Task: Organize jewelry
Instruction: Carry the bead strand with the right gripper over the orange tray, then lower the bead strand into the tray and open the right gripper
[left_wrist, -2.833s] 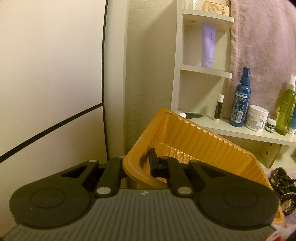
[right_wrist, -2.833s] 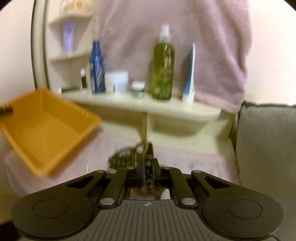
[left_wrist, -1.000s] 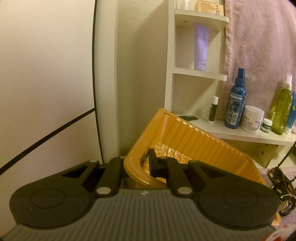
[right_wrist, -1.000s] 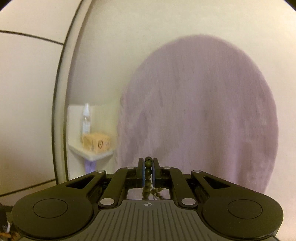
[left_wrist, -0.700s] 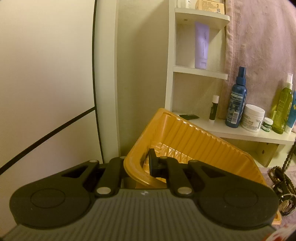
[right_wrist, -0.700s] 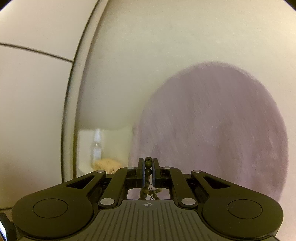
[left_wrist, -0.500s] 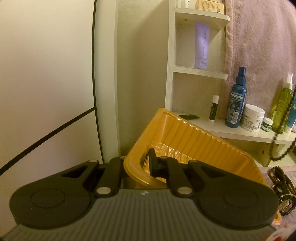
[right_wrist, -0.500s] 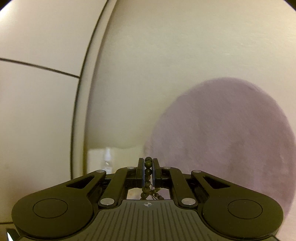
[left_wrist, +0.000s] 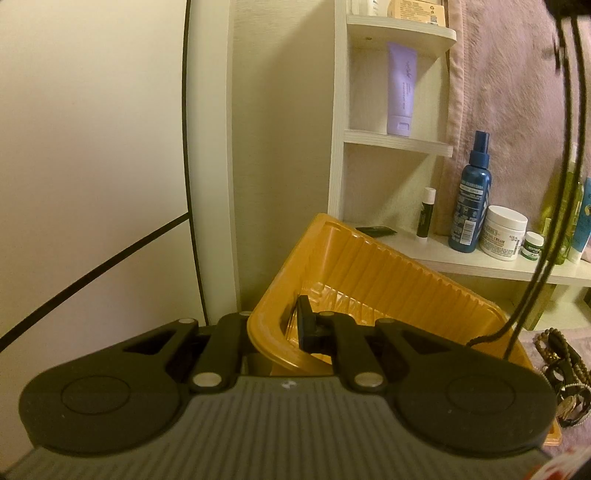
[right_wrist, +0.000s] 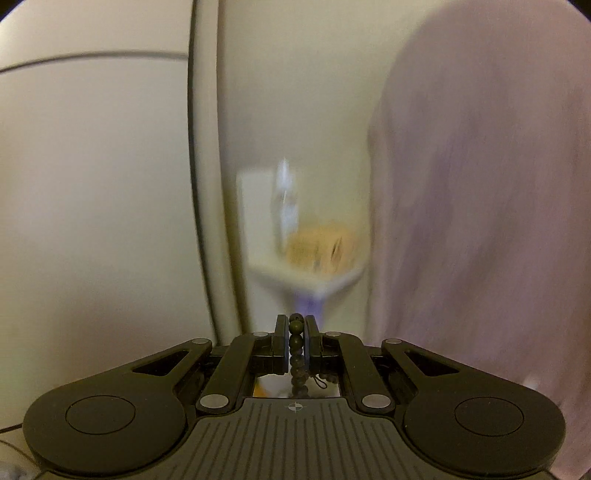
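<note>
My left gripper (left_wrist: 275, 325) is shut on the near rim of an orange plastic tray (left_wrist: 373, 280) and holds it tilted up. My right gripper (right_wrist: 296, 332) is shut on a dark beaded necklace (right_wrist: 295, 343), held high and pointing at the wall. In the left wrist view the necklace (left_wrist: 554, 206) hangs down as a long dark strand, its lower end over the tray's right side. A pile of other jewelry (left_wrist: 565, 373) lies to the right of the tray on a pink cloth.
A white corner shelf (left_wrist: 399, 136) holds a lilac tube (left_wrist: 400, 92). The lower ledge carries a blue spray bottle (left_wrist: 471, 199), a white cream jar (left_wrist: 504, 232) and a green bottle. A pink towel (left_wrist: 509, 74) hangs behind.
My right gripper has swung left with the necklace. The hanging strand has moved from right of the tray to over its right side. The left gripper and tray have held still.
</note>
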